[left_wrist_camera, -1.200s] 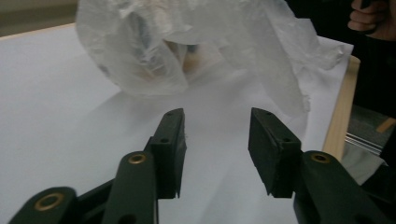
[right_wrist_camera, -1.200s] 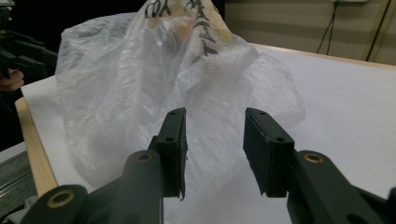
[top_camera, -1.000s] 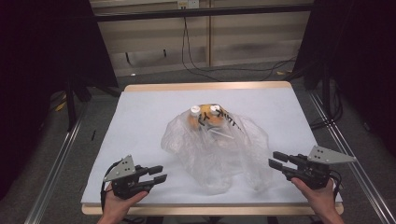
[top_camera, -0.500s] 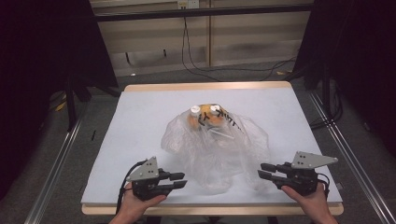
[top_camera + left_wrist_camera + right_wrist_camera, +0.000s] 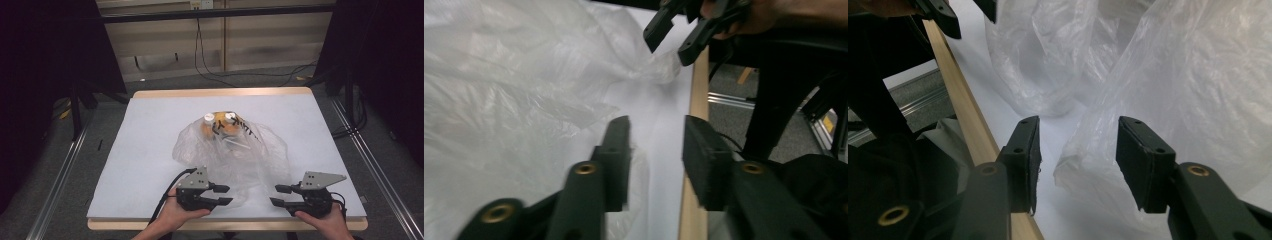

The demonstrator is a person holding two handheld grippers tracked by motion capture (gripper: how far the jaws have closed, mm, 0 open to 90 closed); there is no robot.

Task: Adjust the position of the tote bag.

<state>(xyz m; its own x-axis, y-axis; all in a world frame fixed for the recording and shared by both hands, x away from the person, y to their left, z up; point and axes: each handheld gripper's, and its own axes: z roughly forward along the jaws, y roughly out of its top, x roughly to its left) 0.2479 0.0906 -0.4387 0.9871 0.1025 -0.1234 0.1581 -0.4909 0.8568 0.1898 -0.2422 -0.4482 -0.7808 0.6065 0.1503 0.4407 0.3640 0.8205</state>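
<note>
**Both grippers at the near hem of the plastic bag, nothing yet gripped**

A crumpled clear plastic bag (image 5: 235, 155) is seen lying at the middle of the white-covered bench (image 5: 150, 130), its bulk spreading toward 6 o'clock. Inside it, at the 12 o'clock end, an orange-and-black item with two white caps (image 5: 222, 125) can be made out; what it is exactly cannot be told through the film.

The left gripper (image 5: 225, 195) is held at about 7 o'clock of the bag, its tips at the bag's near edge. In the left gripper view (image 5: 654, 150) its jaws stand apart, with bare bench cover between them and the film lying just beside one jaw; they have just been opening. The right gripper (image 5: 280, 196) is held at about 5 o'clock, pointed inward at the bag. In the right gripper view (image 5: 1078, 150) its jaws are likewise apart, having just been opening too, and a fold of the plastic reaches into the gap without being pressed by either pad.

The work is judged to be at an early stage: the grippers have been brought to the bag's near edge, but no hold on the film is shown. What is left, as far as can be judged, is for the film to be pinched on each side, and for the contents, still fully enclosed, to be dealt with.
</note>
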